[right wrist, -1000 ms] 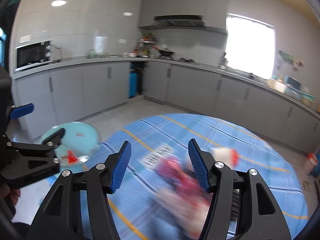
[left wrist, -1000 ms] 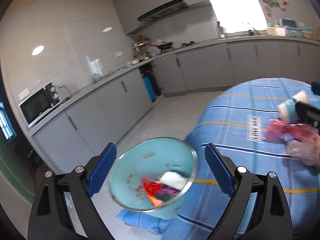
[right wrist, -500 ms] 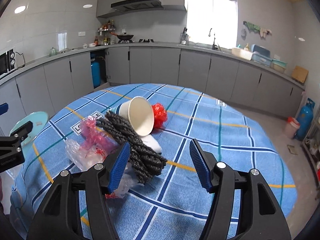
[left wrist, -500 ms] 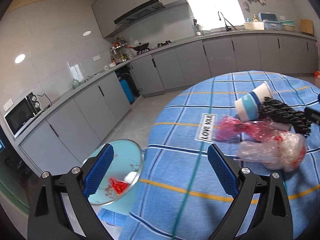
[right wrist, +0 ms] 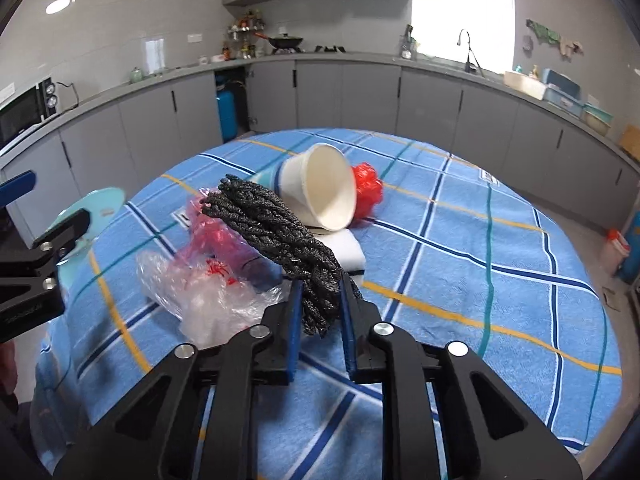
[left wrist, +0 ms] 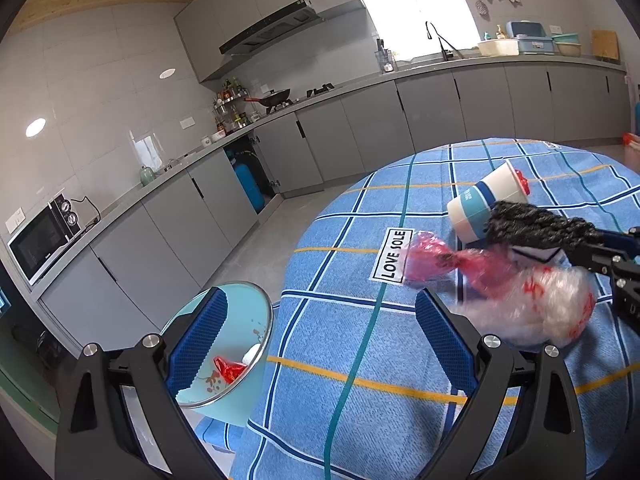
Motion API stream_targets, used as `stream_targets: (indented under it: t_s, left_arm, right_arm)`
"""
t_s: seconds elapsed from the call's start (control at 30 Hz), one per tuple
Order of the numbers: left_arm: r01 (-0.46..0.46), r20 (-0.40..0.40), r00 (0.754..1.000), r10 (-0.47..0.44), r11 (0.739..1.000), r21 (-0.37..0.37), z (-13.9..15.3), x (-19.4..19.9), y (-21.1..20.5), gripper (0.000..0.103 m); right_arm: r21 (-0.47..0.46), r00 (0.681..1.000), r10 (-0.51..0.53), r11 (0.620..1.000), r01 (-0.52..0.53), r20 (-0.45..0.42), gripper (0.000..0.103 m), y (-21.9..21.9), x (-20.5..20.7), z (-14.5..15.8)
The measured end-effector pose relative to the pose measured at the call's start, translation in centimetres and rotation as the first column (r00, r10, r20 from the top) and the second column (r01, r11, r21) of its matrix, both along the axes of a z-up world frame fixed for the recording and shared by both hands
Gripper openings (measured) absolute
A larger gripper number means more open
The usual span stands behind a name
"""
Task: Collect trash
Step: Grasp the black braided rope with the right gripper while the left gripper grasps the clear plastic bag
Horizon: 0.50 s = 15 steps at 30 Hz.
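Observation:
A black braided rope (right wrist: 276, 232) lies across the trash pile on the blue checked tablecloth (right wrist: 460, 240). My right gripper (right wrist: 321, 284) is closing on the rope's near end, and the blue pads press on it from both sides. Behind the rope a white paper cup (right wrist: 320, 192) lies on its side beside a red crumpled wad (right wrist: 366, 192). A clear plastic bag with red print (left wrist: 532, 308) and a pink wrapper (left wrist: 428, 260) sit left of the rope. My left gripper (left wrist: 320, 300) hangs open over the table's edge, holding nothing. A light blue bin (left wrist: 252, 308) with some trash stands below it.
A white flat pad (right wrist: 348, 252) lies under the rope and cup. The right half of the tablecloth (right wrist: 500, 280) carries only its stripes. Grey kitchen cabinets (left wrist: 360, 132) run along the walls behind the table, with tiled floor (left wrist: 260, 240) between them and the table.
Both views swung from the bin toward the trash pile. The right gripper came down over the rope's end and shut on it. The left gripper stayed open.

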<state>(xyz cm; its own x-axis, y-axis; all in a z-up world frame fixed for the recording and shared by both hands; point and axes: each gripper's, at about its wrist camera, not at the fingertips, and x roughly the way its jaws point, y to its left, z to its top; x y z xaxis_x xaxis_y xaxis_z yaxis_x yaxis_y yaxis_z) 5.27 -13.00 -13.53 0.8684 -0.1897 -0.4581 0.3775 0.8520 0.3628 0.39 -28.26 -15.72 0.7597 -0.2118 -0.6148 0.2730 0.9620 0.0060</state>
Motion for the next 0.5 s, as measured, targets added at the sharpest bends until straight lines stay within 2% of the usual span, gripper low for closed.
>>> stream_targets:
  t_s: [0.13,0.3,0.5]
  left_arm:
    - [0.010,0.007,1.000,-0.010,1.000,-0.010,0.5,-0.4,-0.1,0.093]
    - [0.028,-0.003,1.000,-0.028,0.999,-0.019,0.4,-0.9,-0.3,0.094]
    - [0.065,-0.021,0.998,-0.066,0.997,-0.046,0.5,-1.9,-1.3,0.094]
  right_arm:
    - [-0.020,0.998,-0.018,1.000,0.019,0.059,0.015,0.9,-1.3,1.4]
    - [-0.045,0.986,-0.116,0.992,0.122,0.124,0.015,0.2,-3.9,3.3]
    - [-0.090,0.977,-0.186,0.977,0.195,0.105,0.015,-1.5,-6.5,2.9]
